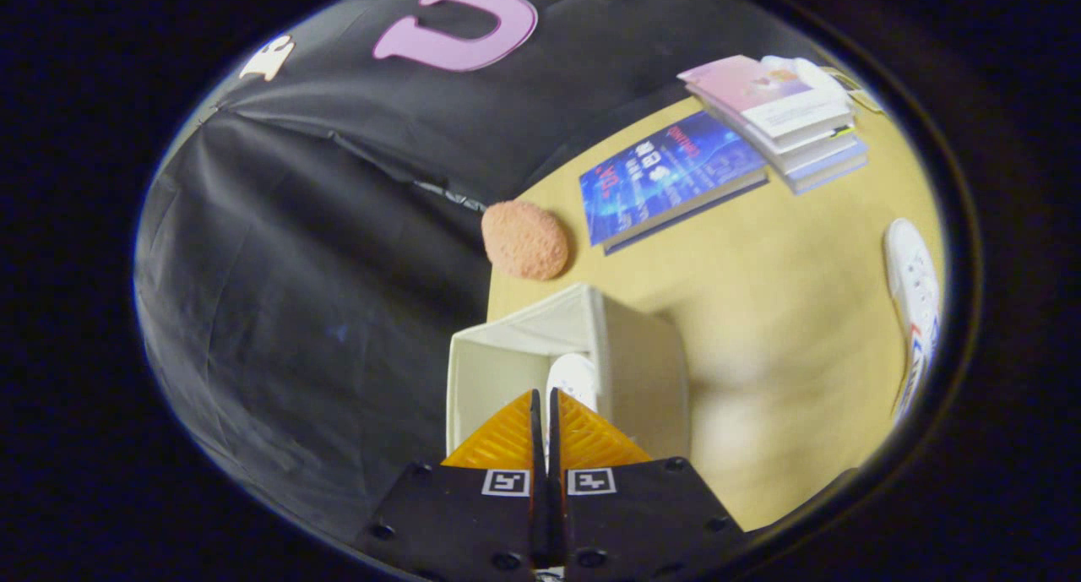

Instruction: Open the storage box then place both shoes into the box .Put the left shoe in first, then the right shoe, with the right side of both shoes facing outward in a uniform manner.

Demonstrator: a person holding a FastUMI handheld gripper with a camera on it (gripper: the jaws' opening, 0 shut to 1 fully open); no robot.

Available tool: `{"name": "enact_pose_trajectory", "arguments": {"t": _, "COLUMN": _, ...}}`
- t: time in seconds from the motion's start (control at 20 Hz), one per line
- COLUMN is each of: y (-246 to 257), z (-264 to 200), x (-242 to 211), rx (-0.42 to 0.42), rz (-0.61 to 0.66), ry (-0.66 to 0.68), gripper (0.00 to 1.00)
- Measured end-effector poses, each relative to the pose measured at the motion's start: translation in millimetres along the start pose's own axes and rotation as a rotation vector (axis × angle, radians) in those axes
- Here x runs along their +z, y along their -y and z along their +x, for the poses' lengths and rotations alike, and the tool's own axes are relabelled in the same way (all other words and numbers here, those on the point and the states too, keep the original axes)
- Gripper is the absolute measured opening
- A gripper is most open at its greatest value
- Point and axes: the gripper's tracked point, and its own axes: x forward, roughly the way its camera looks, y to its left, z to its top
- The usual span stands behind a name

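A cream storage box stands open on the yellow table, just ahead of my fingers. My gripper hangs above its opening with the fingers almost together. A thin edge of a white shoe is pinched between them. The shoe's rounded white end pokes out past the fingertips and hangs inside the box, close to its right wall. The rest of that shoe is hidden under the fingers. A second white shoe with red and blue trim lies on the table far off to the right.
A round orange-pink sponge-like object lies beyond the box at the table's edge. Further back lie a blue book and a stack of books. Black cloth wall runs along the left of the table.
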Motion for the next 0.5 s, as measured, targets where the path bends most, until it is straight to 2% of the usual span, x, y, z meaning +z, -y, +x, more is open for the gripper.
{"name": "enact_pose_trajectory", "arguments": {"t": 0.2, "y": 67.4, "z": -38.6, "x": 38.3, "rx": -0.092, "rz": 0.023, "ry": 0.089, "gripper": 0.02}}
{"name": "enact_pose_trajectory", "arguments": {"t": 0.5, "y": 179.9, "z": -88.7, "x": 53.5, "rx": -0.224, "rz": 0.132, "ry": 0.139, "gripper": 0.03}}
